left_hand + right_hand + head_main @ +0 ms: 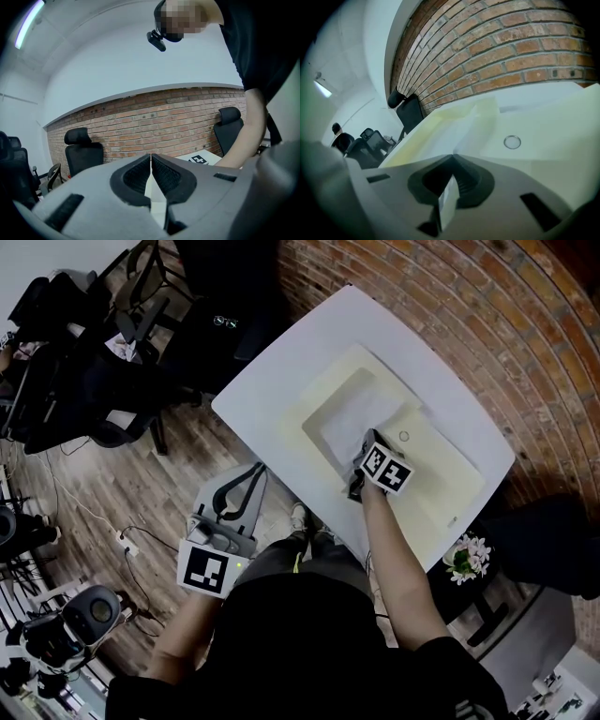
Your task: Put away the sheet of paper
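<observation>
A white sheet of paper [339,421] lies in the open cream folder [442,486] on the white table [281,362]. My right gripper [362,457] is over the folder at the sheet's near edge, where the paper is rucked up. In the right gripper view its jaws [452,159] are shut, and a white strip of the sheet [448,196] shows pinched between the pads. My left gripper [246,486] is held off the table's near-left edge, above the floor. Seen in its own view, the left gripper [150,157] is shut with nothing in it.
The folder's snap ring [512,142] sits just right of the right gripper. A brick wall [487,306] runs behind the table. Black office chairs [112,352] stand at the left, a small flower pot [467,557] by the table's right end, and cables and camera gear [84,615] lie on the floor.
</observation>
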A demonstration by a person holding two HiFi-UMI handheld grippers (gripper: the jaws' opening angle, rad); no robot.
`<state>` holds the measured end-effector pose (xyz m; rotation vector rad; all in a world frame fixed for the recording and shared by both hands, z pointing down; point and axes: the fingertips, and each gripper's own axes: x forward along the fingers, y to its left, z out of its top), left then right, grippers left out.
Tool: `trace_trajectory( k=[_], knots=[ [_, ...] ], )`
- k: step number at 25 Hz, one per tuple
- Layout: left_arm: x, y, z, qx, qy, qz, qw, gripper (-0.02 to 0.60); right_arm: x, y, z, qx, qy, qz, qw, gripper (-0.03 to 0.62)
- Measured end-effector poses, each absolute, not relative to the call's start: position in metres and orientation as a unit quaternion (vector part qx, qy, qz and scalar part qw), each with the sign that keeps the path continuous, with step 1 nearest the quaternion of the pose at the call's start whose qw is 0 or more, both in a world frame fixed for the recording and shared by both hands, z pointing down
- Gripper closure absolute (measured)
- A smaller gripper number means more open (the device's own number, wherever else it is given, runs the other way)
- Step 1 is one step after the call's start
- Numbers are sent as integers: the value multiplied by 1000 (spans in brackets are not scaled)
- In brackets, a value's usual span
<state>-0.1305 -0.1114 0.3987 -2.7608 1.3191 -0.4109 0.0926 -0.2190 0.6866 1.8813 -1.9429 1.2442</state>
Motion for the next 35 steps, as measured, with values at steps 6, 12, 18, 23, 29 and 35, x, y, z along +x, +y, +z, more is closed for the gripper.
trace_trajectory(
  k=[6, 12, 18, 23, 29, 35],
  knots=[
    [-129, -110, 398, -896, 424, -130, 27, 551, 74, -223, 683, 583, -689, 423, 84, 512],
    [-121, -110, 395, -904, 410, -117, 29, 551, 89, -212, 674, 595, -699, 360, 166, 354],
    [-105, -108, 394, -914, 391, -106, 26, 551, 131, -196, 663, 630, -672, 357, 151, 355],
    [-88, -108, 391, -924, 369, -94, 34, 551, 161, -180, 653, 653, -657, 353, 133, 443],
    [-72, -109, 385, -932, 351, -78, 34, 551, 204, -159, 625, 688, -637, 333, 105, 580],
    [-58, -111, 378, -939, 335, -63, 38, 551, 243, -153, 567, 713, -636, 290, 60, 580]
  ],
)
